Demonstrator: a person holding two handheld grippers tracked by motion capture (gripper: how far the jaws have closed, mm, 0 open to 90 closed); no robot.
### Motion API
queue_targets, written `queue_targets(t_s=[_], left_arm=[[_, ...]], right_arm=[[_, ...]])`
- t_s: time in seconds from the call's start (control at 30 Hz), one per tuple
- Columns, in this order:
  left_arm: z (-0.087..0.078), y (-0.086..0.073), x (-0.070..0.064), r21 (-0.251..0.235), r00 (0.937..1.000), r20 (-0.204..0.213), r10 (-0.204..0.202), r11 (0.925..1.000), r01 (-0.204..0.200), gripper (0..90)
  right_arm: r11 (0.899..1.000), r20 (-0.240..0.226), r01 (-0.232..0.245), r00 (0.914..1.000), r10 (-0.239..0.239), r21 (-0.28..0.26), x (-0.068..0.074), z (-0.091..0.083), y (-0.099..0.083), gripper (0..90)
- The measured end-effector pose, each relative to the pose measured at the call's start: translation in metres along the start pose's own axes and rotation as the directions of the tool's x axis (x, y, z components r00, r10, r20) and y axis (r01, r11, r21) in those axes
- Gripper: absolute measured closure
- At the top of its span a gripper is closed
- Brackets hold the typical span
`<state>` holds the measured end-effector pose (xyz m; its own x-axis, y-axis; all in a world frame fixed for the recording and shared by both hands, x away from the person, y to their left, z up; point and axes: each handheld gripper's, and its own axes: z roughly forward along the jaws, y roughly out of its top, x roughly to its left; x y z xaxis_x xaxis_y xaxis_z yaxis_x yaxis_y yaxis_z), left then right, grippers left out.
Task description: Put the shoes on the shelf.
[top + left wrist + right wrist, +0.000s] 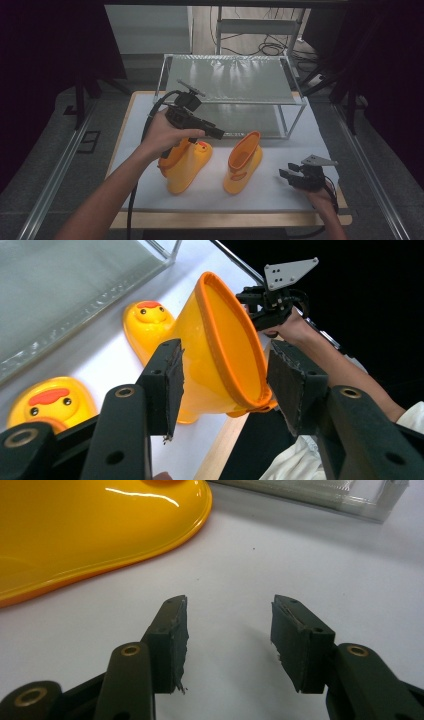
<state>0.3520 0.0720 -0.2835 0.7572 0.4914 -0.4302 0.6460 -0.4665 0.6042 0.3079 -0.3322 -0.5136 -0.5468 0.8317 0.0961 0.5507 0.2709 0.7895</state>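
Two yellow duck-faced rubber boots stand on the white table (280, 197). The left boot (187, 167) lies under my left hand, and its duck-faced toe (50, 400) shows low in the left gripper view. The right boot (243, 167) turns its orange-rimmed opening (230, 340) toward my left gripper (220, 133). That gripper hovers open above the left boot's toe, and the rim shows in the gap beyond its jaws. My right gripper (286, 171) sits low over the table to the right of the right boot, open and holding nothing (230, 602). The yellow boot (95, 525) lies just ahead of it to its left.
A metal-framed rack with two translucent shelves (230, 80) stands at the back of the table, just behind the boots. Bare white table lies in front of the boots. The wooden table edge (225, 219) runs along the near side. Dark curtains and cables surround the table.
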Motion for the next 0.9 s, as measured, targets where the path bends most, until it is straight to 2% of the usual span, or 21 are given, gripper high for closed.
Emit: queue_targets(t_s=[0.3,0.47,0.57,0.63,0.67,0.9], left_arm=[[0.016,0.007,-0.001,0.041,0.9999,0.008,-0.006,0.9991,0.006,49.5],[0.024,0.007,-0.001,0.088,1.0,0.0,0.007,0.9961,-0.007,49.5],[0.031,0.009,-0.003,0.111,0.9999,-0.005,0.014,0.9937,-0.013,49.6],[0.036,0.011,-0.006,0.127,0.9998,-0.015,0.011,0.9919,-0.009,50.7],[0.039,0.012,-0.008,0.12,0.9999,-0.015,-0.002,0.9927,0.004,50.8],[0.055,0.021,-0.014,0.161,0.9996,-0.027,-0.001,0.9869,0.006,51.1]], right_arm=[[1.0,0.0,0.004,1.0,-0.004,0.008,0.001,0.001,0.0,48.8],[1.0,-0.005,0.01,0.9999,-0.01,0.009,0.001,0.001,0.0,48.8],[1.0,-0.003,0.01,0.9999,-0.01,0.014,0.001,0.001,0.0,48.8],[1.0,-0.002,0.01,1.0,-0.01,0.013,0.001,0.001,0.0,48.8],[1.0,-0.001,0.01,1.0,-0.01,0.013,0.001,0.001,0.0,48.8],[1.0,0.0,0.007,1.0,-0.007,0.014,0.0,0.001,-0.001,48.8]])
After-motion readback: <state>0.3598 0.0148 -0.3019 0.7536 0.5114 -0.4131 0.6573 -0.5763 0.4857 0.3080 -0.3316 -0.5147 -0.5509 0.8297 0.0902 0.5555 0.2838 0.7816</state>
